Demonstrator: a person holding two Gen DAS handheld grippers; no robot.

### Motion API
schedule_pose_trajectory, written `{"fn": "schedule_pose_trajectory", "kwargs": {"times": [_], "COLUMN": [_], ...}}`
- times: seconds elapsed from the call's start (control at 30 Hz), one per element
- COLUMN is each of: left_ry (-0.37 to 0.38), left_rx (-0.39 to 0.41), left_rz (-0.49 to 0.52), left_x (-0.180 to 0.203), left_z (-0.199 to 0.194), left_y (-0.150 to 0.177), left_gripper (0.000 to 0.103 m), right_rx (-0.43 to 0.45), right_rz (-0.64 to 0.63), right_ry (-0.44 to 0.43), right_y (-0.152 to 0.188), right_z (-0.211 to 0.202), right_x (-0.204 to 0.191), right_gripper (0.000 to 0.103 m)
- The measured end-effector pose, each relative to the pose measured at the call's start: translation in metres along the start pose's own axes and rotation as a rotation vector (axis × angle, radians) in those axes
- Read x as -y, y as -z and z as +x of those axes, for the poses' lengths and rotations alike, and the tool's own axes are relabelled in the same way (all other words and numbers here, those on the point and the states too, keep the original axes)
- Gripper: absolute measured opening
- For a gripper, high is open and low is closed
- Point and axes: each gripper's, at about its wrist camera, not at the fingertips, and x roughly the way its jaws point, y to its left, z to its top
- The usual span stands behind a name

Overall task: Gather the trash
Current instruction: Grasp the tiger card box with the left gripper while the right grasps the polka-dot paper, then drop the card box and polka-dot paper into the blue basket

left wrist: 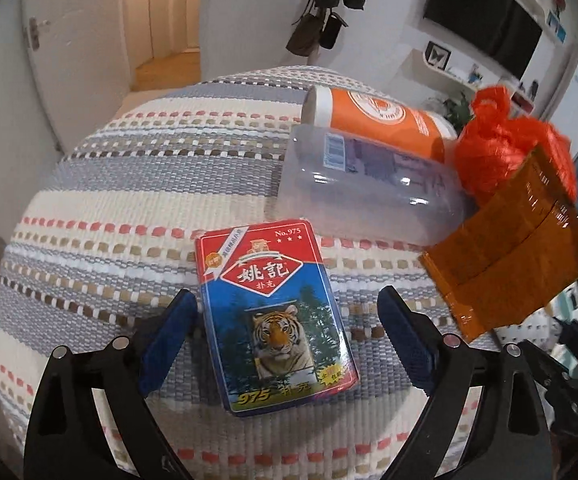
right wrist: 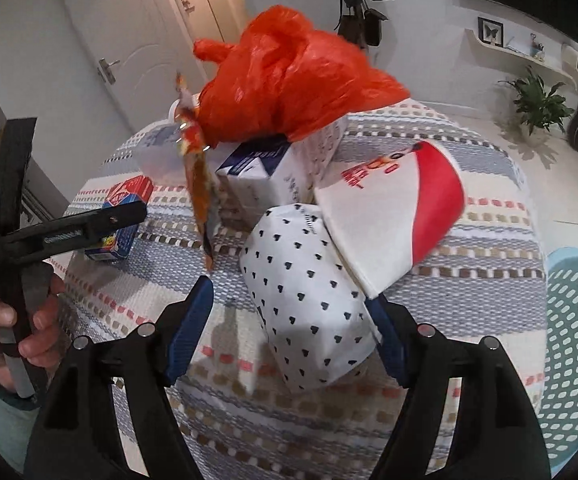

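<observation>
You are holding the left gripper [left wrist: 285, 312] wide open astride the playing-card box [left wrist: 275, 312] on the striped tablecloth [left wrist: 101, 208], gripping nothing; your right gripper [right wrist: 289, 312] is standing open around the heart-print packet [right wrist: 309, 300] near the table's near edge.

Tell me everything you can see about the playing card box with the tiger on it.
The playing card box is a flat, glossy-wrapped rectangular pack, red on top and blue below, with a tiger portrait, Chinese characters and "No.975". It looks sealed and lies face up on the striped woven cloth, between the open fingers of the left gripper, which do not press it. Nothing else touches it.
</observation>
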Motion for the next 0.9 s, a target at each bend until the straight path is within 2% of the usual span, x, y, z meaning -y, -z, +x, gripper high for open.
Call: {"fn": "schedule_pose_trajectory", "kwargs": {"times": [0.07, 0.1, 0.13, 0.17, 0.2, 0.33, 0.47, 0.53, 0.67, 0.77, 0.9], "left_ry": [-0.031, -0.036, -0.044, -0.049, -0.052, -0.017, 0.099, 0.122, 0.221, 0.269, 0.346], "left_rx": [0.005, 0.009, 0.015, 0.021, 0.025, 0.039, 0.084, 0.113, 0.2, 0.263, 0.328], "left_rz": [0.042, 0.055, 0.071, 0.085, 0.094, 0.111, 0.08, 0.074, 0.072, 0.099, 0.179], "left_x": [0.014, 0.014, 0.015, 0.017, 0.018, 0.014, 0.007, 0.006, 0.01, 0.023, 0.063], "left_z": [0.008, 0.009, 0.008, 0.006, 0.003, -0.012, -0.032, -0.044, -0.086, -0.113, -0.146], "left_y": [-0.003, -0.003, -0.001, 0.001, 0.003, 0.024, 0.038, 0.045, 0.047, 0.044, 0.039], "left_gripper": [0.086, 0.085, 0.079, 0.07, 0.064, 0.059, 0.059, 0.059, 0.059, 0.059, 0.059], "right_rx": [-0.001, -0.001, -0.001, 0.0, 0.002, -0.002, 0.013, 0.035, 0.139, 0.218, 0.319], "right_rz": [-0.013, -0.012, -0.009, -0.009, -0.011, -0.044, -0.091, -0.112, -0.128, -0.091, -0.019], "right_ry": [0.027, 0.036, 0.034, 0.027, 0.025, 0.012, -0.05, -0.064, -0.07, -0.053, 0.007], "right_y": [0.002, 0.002, 0.003, 0.006, 0.007, 0.02, 0.031, 0.032, 0.024, 0.018, 0.014], "right_z": [0.0, 0.001, 0.0, -0.001, -0.002, -0.011, -0.025, -0.036, -0.074, -0.105, -0.143], "right_x": [-0.004, -0.004, -0.004, -0.006, -0.006, -0.017, -0.039, -0.049, -0.054, -0.036, -0.003], "right_gripper": [0.052, 0.048, 0.041, 0.037, 0.035, 0.022, 0.018, 0.018, 0.018, 0.018, 0.018]}}
